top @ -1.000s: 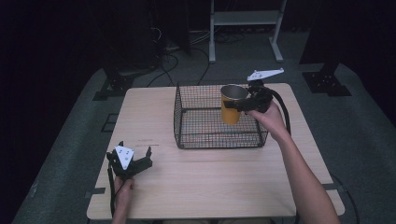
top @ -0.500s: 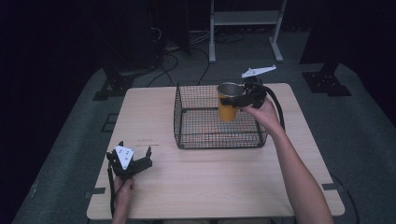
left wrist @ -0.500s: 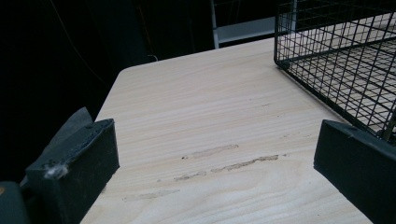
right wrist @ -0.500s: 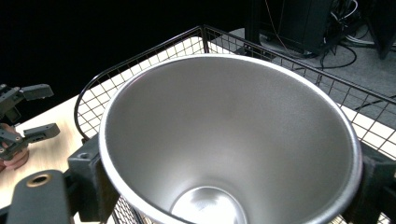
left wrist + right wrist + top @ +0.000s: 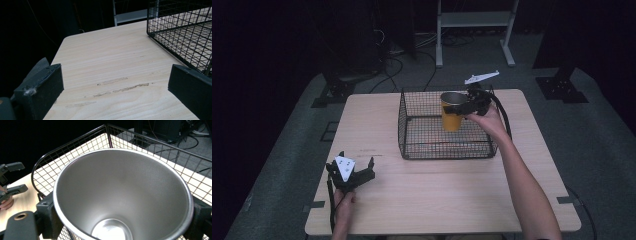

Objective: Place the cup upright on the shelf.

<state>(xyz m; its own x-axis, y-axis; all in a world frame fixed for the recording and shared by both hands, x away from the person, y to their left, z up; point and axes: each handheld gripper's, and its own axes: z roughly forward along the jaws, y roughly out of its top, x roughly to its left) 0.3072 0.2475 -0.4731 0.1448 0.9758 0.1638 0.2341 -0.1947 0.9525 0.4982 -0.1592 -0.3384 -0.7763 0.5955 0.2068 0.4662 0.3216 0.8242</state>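
- The right gripper (image 5: 462,106) sits right of centre in the high view, its jaws clamped on the upper wall of a yellow cup (image 5: 452,113), 1 pad on each side.
- In the right gripper view the cup's steel inside (image 5: 120,202) looks empty, its mouth facing up, with a black pad pressed against the rim at the lower left and lower right of the frame.
- The cup hangs upright over the open top of the black wire basket (image 5: 412,125), its base inside the walls but, as far as I can tell, not on the basket floor.
- The left gripper (image 5: 349,172) rests at the lower left of the high view on the wooden surface (image 5: 437,195), jaws wide apart with nothing between them, well apart from the basket.
- My worry: the cup tapers, so the smooth wall could slide up through the pads.
- If it is let go above the floor, it may land on wire, tip and roll against the mesh.
- The cup hangs near the basket's right wall; a sideways drift could knock it against the wire and shove the basket, which nothing holds.
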